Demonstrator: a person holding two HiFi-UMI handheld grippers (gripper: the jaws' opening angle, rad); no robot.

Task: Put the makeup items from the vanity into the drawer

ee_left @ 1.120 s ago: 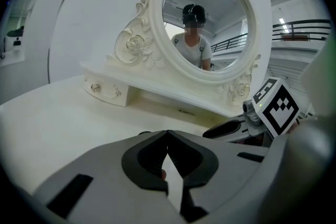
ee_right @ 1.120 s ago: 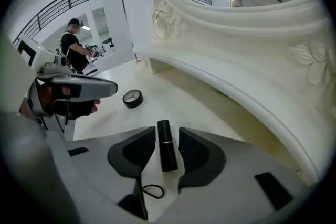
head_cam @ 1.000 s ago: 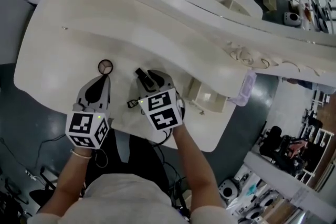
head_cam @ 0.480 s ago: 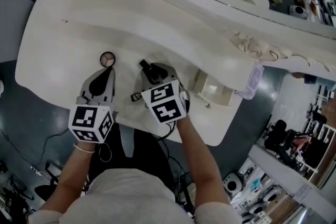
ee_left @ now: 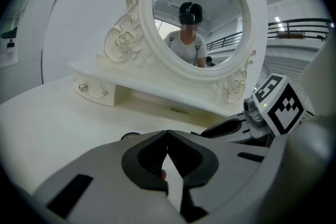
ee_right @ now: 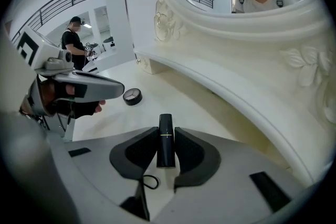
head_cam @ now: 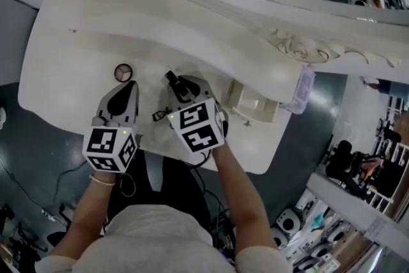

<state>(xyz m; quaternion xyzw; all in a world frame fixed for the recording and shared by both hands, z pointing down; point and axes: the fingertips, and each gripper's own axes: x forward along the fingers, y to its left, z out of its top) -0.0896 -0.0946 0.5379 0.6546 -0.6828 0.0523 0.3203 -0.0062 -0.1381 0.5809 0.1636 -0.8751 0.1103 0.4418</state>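
Now the right claw (ee_right: 166,132), whose jaws have just been closing, grips a black lipstick tube (ee_right: 166,147) over the tabletop (head_cam: 77,48), near the open drawer (head_cam: 254,110). The left claw (ee_left: 168,135) is closed and empty, near a round compact (head_cam: 123,71).

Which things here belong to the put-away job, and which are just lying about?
Job: black lipstick tube, held between the jaws of the right tool, which have just been closing; round compact; open drawer.
Lying about: mirror; small knobbed drawer; person in the background.
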